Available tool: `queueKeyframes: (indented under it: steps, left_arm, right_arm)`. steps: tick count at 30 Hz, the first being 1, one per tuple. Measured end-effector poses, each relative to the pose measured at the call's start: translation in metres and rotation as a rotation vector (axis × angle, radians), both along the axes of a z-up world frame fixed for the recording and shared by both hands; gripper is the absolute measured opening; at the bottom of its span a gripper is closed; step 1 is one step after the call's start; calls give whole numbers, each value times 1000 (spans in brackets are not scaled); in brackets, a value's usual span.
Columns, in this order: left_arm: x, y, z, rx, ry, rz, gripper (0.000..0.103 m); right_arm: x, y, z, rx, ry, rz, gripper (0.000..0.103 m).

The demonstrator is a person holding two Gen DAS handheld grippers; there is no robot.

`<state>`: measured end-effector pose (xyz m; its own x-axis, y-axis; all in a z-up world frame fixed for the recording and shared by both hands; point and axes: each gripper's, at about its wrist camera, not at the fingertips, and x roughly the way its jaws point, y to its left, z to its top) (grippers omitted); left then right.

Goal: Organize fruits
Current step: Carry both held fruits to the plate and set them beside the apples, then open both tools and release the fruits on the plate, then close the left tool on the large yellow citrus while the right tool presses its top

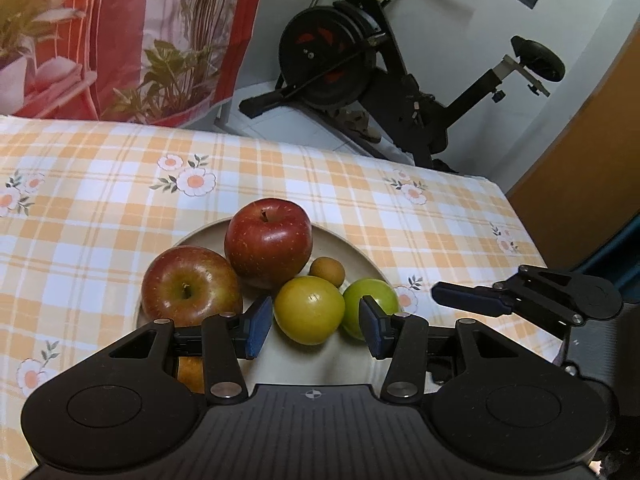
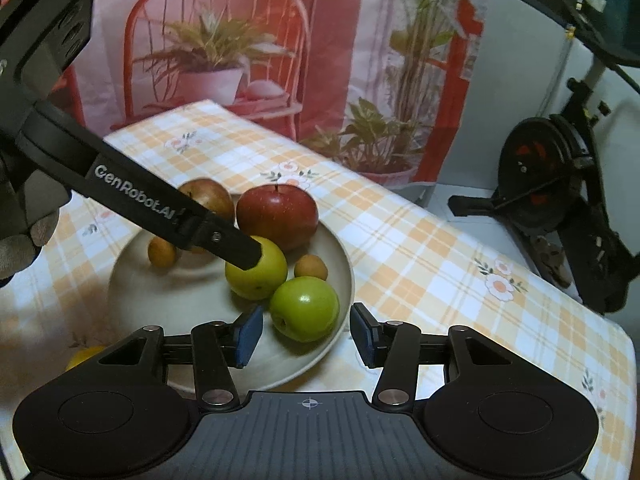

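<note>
A beige plate (image 1: 360, 252) on the checked tablecloth holds two red apples (image 1: 268, 242) (image 1: 188, 286), a yellow-green fruit (image 1: 310, 310), a green fruit (image 1: 378, 300) and a small brown fruit (image 1: 327, 271). My left gripper (image 1: 315, 330) is open, its blue pads either side of the yellow-green fruit with a gap on the right. In the right wrist view, my right gripper (image 2: 306, 338) is open around the green fruit (image 2: 305, 308), not touching it. The left gripper's finger (image 2: 224, 240) crosses in front of the yellow-green fruit (image 2: 260, 276). The right gripper (image 1: 444, 296) shows side-on beside the plate.
A second small orange fruit (image 2: 162, 252) lies on the plate (image 2: 132, 280), and something yellow (image 2: 84, 354) lies off it. A hand (image 2: 20, 236) holds the left gripper. An exercise bike (image 1: 360, 60) and a printed backdrop (image 2: 248, 40) stand beyond the table's far edge.
</note>
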<state>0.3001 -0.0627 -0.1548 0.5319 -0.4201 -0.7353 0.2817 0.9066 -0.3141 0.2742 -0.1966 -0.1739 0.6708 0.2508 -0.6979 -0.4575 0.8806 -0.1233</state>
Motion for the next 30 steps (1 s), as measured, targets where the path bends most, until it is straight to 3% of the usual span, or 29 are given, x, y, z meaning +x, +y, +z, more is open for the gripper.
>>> queueKeyframes:
  steps: [12, 30]
  left_arm:
    - [-57, 14, 21, 50, -87, 20, 50]
    - [-101, 37, -6, -51, 16, 41, 48]
  right_arm:
    - [-60, -16, 15, 145, -40, -102, 48]
    - [-101, 21, -6, 155, 31, -58, 48]
